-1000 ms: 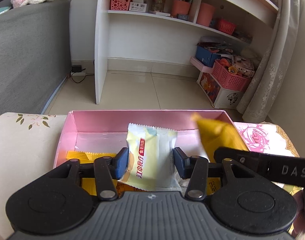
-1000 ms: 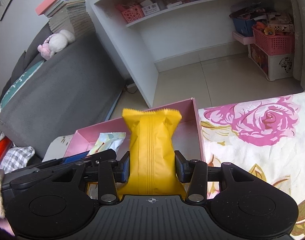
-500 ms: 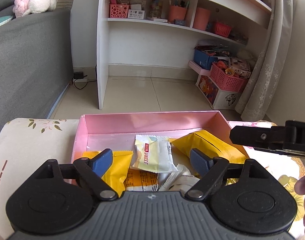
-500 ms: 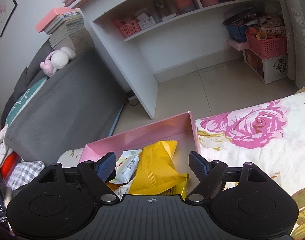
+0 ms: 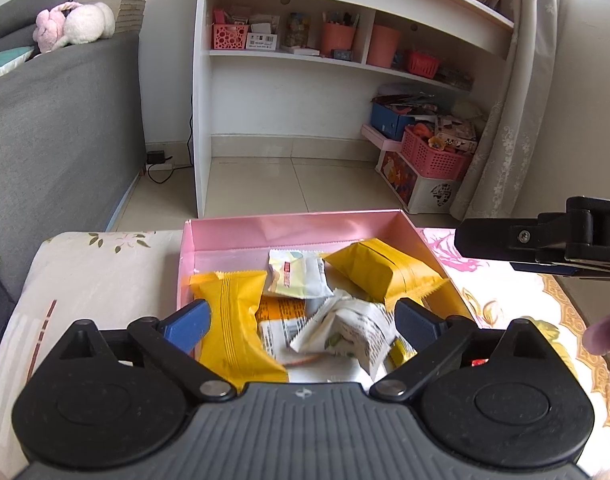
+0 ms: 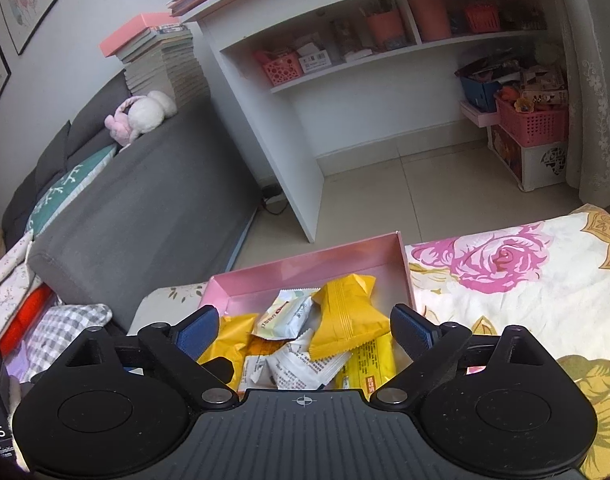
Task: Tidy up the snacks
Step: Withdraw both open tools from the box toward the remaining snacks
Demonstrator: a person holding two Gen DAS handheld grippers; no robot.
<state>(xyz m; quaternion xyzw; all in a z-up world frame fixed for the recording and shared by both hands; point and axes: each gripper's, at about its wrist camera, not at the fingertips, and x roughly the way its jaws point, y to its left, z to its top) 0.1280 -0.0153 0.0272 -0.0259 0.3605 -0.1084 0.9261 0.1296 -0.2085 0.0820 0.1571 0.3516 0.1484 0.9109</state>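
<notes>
Lot: crinkly yellow and white foil snack packets (image 5: 305, 312) — I'm judging them light, soft, slippery — lying loose in the shallow pink cardboard box (image 5: 293, 226). I'm holding left gripper (image 5: 303, 322) and right gripper (image 6: 303, 330) above them, jaws having just been opening, nothing between; I'm favouring a pinch across a packet's puffed middle.

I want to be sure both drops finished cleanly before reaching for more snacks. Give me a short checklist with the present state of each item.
1. Left gripper empty: ok; its jaws have just been opening and stand wide, pads touching no packet.
2. Right gripper empty: ok; its jaws have just been opening too, nothing pressed between them.
3. Yellow packet inside the pink box: ok; it lies on top of the pile.
4. White-and-yellow packet inside the box: ok; it rests near the far wall.
5. Nothing hanging over the box rim: ok on the far and side walls; near edge cannot tell, hidden by the grippers.
6. More snacks left outside the box: cannot tell.
</notes>
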